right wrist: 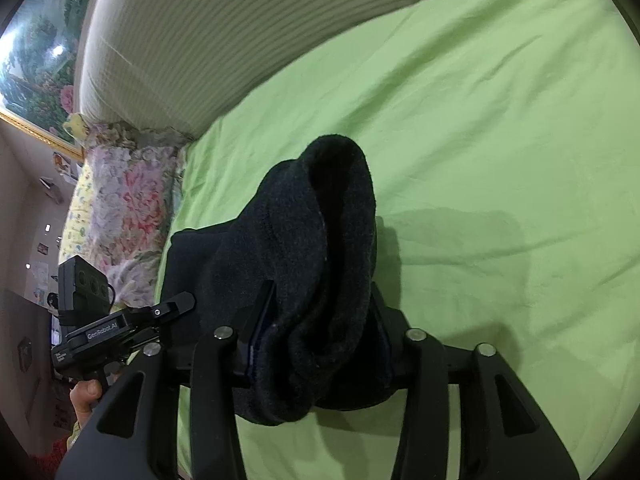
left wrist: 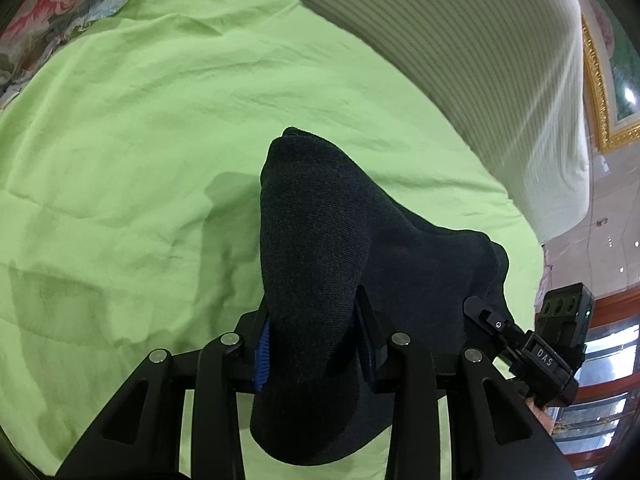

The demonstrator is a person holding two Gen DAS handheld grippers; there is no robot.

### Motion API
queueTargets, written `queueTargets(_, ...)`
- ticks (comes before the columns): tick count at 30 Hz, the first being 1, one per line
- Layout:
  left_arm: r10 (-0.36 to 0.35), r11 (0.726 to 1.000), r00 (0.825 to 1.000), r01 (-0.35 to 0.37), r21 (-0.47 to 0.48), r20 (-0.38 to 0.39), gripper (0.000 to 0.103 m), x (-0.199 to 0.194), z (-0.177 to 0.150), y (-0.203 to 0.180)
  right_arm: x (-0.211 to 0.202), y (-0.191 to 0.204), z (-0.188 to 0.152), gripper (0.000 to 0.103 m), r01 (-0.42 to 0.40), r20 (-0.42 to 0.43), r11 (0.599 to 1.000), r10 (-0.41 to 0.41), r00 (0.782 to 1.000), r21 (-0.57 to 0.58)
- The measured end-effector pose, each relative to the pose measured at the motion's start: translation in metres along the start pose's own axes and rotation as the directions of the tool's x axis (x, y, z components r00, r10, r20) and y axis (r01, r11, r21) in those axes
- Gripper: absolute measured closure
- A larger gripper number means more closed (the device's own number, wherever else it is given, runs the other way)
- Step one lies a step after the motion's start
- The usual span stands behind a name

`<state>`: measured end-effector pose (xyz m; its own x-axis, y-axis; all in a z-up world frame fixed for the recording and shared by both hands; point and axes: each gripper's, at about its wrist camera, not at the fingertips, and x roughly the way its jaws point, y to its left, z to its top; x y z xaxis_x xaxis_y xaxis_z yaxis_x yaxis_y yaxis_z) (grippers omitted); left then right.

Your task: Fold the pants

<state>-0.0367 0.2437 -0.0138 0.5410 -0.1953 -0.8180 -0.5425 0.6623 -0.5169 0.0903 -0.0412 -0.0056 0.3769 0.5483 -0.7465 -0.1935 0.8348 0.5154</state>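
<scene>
Dark charcoal pants (left wrist: 316, 248) hang bunched between both grippers above a light green bed sheet (left wrist: 132, 128). My left gripper (left wrist: 316, 340) is shut on one bunch of the pants, with blue pads (left wrist: 262, 356) pressing the cloth. My right gripper (right wrist: 320, 332) is shut on another thick fold of the same pants (right wrist: 320, 240). The other gripper shows at the right edge of the left wrist view (left wrist: 532, 352) and at the left edge of the right wrist view (right wrist: 116, 324). The fingertips are hidden by cloth.
A cream ribbed headboard (left wrist: 460, 40) runs along the far side of the bed. A floral quilt (right wrist: 124, 208) lies bunched at one end of the sheet (right wrist: 500, 140). A gold-framed painting (right wrist: 36, 60) hangs on the wall.
</scene>
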Motion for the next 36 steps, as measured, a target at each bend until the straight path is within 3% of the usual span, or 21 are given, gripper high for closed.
queueTargets(7,0.050,0.998,0.999,-0.050,0.030,0.017,0.044,0.004,-0.007,0.000,-0.001,-0.016,0.001,0.042,0.060,0.002,0.998,-0.060,0.998,-0.017)
queueTargets(14,0.085,0.995,0.996,-0.086,0.043,0.027,0.042,0.000,-0.011,-0.005,-0.009,-0.018,0.001,0.039,0.074,0.040,0.997,-0.074,0.996,-0.016)
queueTargets(22,0.148,0.984,0.987,-0.154,0.091,0.067,0.031,-0.015,-0.022,-0.020,-0.029,0.001,-0.005,0.039,0.069,0.101,0.996,-0.062,0.993,-0.062)
queueTargets(29,0.188,0.968,0.974,-0.206,0.144,0.129,0.026,-0.031,-0.049,-0.035,-0.046,0.021,-0.028,0.030,0.126,0.173,0.983,-0.101,0.980,-0.135)
queueTargets(36,0.214,0.958,0.956,-0.245,0.146,0.201,0.023,-0.044,-0.072,-0.037,-0.055,0.040,-0.058,0.022,0.208,0.220,0.940,-0.149,0.964,-0.272)
